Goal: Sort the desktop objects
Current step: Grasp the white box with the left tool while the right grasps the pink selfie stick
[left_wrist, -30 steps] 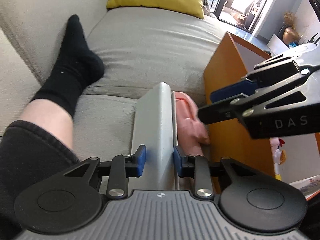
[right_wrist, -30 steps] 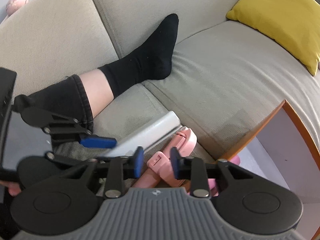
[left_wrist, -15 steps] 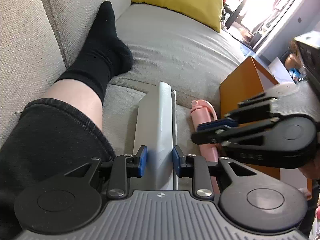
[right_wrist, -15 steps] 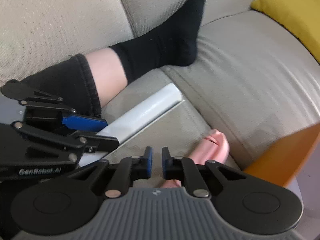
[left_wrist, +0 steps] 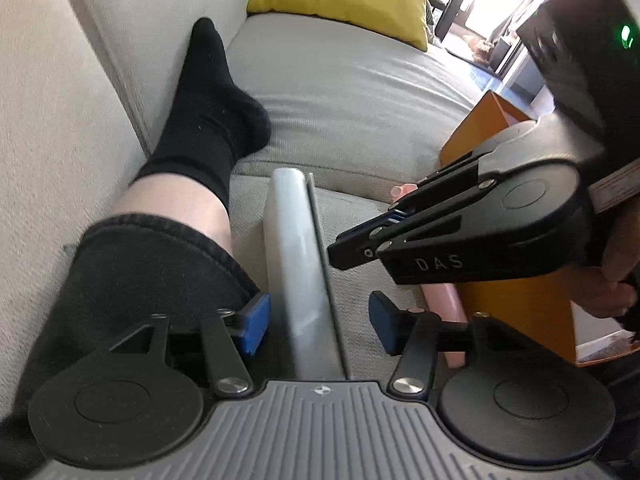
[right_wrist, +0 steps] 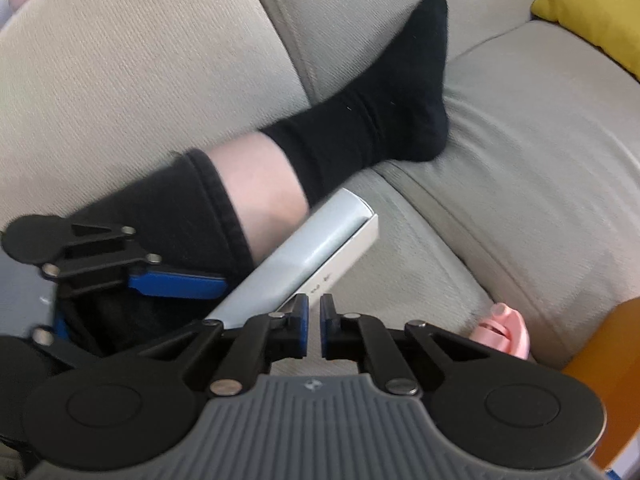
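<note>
Your left claw (left_wrist: 316, 322) is open around the long silver box (left_wrist: 298, 276) lying on the sofa (left_wrist: 360, 92), pointing straight away from you, while your right claw (right_wrist: 314, 330), nearly shut and empty, waits beside it.

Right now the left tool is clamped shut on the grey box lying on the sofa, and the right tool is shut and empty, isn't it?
Not quite: the left tool is open. The left wrist view shows its pads spread to either side of the grey box, with a clear gap on the right side. The box does lie on the sofa, and the right tool is shut and empty.
</note>
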The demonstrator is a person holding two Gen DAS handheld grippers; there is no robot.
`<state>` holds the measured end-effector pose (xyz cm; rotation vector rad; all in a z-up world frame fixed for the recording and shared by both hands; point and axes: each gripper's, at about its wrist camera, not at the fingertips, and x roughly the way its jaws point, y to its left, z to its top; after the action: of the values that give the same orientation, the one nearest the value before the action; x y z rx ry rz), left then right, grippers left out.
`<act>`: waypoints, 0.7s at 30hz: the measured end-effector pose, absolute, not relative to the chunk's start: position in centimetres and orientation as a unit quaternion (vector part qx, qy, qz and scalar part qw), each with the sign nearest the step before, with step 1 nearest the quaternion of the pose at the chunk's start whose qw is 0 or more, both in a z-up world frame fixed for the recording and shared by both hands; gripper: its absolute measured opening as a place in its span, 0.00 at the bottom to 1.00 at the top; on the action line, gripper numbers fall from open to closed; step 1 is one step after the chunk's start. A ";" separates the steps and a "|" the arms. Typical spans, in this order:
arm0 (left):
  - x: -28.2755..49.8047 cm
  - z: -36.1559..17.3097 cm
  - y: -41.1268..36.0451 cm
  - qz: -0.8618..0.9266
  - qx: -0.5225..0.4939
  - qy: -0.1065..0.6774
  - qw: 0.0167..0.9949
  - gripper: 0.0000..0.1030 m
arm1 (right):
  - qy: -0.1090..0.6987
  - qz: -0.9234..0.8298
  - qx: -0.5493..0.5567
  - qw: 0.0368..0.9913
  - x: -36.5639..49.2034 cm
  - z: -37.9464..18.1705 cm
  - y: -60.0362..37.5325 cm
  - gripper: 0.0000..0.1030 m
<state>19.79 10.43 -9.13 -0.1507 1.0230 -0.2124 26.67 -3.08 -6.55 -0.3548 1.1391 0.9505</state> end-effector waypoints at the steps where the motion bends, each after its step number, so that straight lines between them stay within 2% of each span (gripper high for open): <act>1: 20.0 -9.2 10.4 -0.094 -0.066 0.490 0.864 0.62 | 0.517 0.436 -0.156 0.720 26.6 -6.4 -2.9 0.05; 5: 21.4 -9.9 10.0 -0.073 -0.053 0.500 0.861 0.59 | 0.513 0.439 -0.160 0.720 26.3 -6.4 -2.4 0.05; 6: 21.7 -10.1 9.8 -0.069 -0.052 0.501 0.861 0.52 | 0.514 0.436 -0.159 0.722 26.4 -6.3 -2.4 0.05; 7: 22.0 -10.3 9.7 -0.065 -0.050 0.502 0.861 0.40 | 0.515 0.433 -0.159 0.722 26.6 -6.3 -2.5 0.06; 9: 22.3 -10.7 9.8 -0.060 -0.056 0.504 0.860 0.35 | 0.515 0.427 -0.158 0.726 26.9 -5.6 -3.1 0.09; 11: 22.3 -10.9 10.1 -0.059 -0.065 0.500 0.861 0.34 | 0.511 0.416 -0.170 0.733 27.2 -4.8 -3.7 0.10; 13: 22.1 -11.0 10.2 -0.059 -0.067 0.497 0.863 0.33 | 0.510 0.398 -0.213 0.732 27.2 -4.4 -4.1 0.18; 14: 22.1 -11.0 10.2 -0.059 -0.066 0.495 0.864 0.33 | 0.512 0.391 -0.236 0.728 27.2 -4.4 -4.3 0.27; 19: 21.7 -11.0 10.1 -0.060 -0.066 0.490 0.867 0.33 | 0.518 0.367 -0.327 0.700 26.8 -5.5 -5.2 0.36; 21: 21.6 -11.0 10.0 -0.061 -0.065 0.488 0.868 0.33 | 0.524 0.358 -0.343 0.693 26.8 -5.9 -5.9 0.43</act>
<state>21.59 10.03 -11.04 -0.1351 1.0211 -0.1280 26.81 -5.87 -5.92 -0.7651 1.1706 0.7994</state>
